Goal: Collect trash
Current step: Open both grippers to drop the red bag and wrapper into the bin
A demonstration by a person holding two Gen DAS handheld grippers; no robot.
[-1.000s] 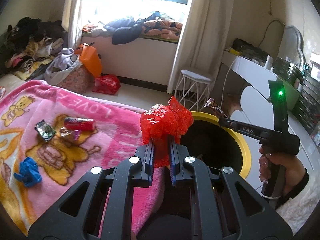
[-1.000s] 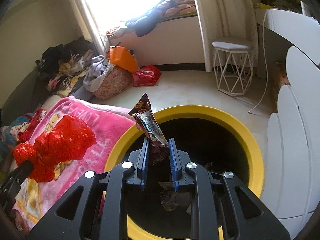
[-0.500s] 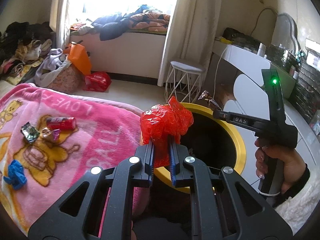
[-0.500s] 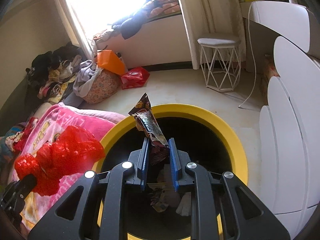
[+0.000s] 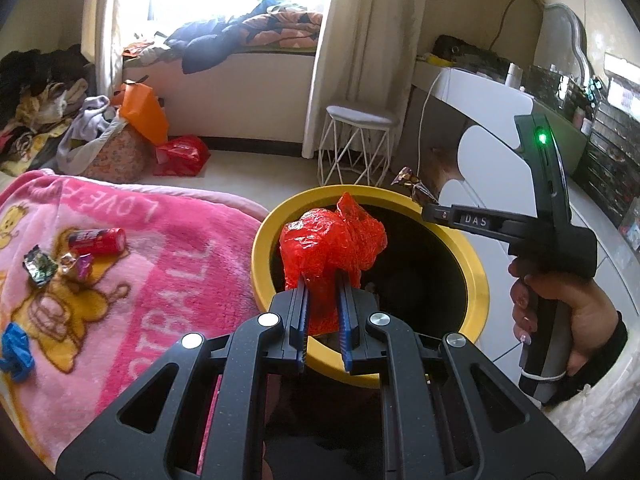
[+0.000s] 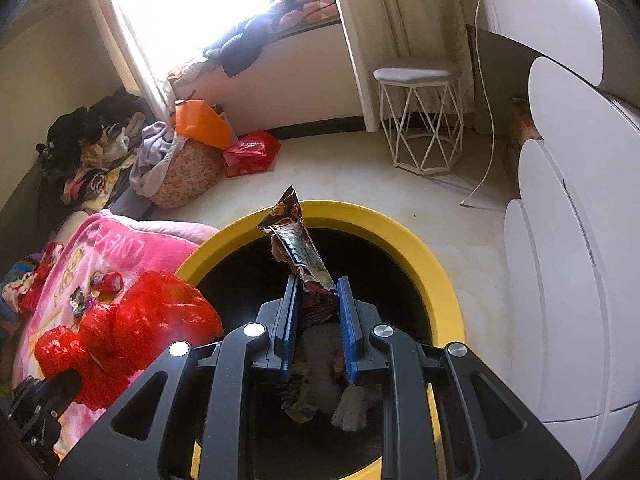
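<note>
Two tongs hang over our yellow bin (image 6: pixel 440 276): left tongs (image 5: pixel 323 280) clenched on a red plastic bag (image 5: pixel 332 240), right tongs (image 6: pixel 316 292) clenched on a snack wrapper (image 6: pixel 296 248). We judge the bag, near the rim, may spill onto the blanket (image 5: pixel 160 260).

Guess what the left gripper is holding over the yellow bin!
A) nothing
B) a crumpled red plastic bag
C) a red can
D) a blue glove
B: the left gripper has its jaws pinched on the crumpled red plastic bag, above the mouth of the yellow bin.
</note>
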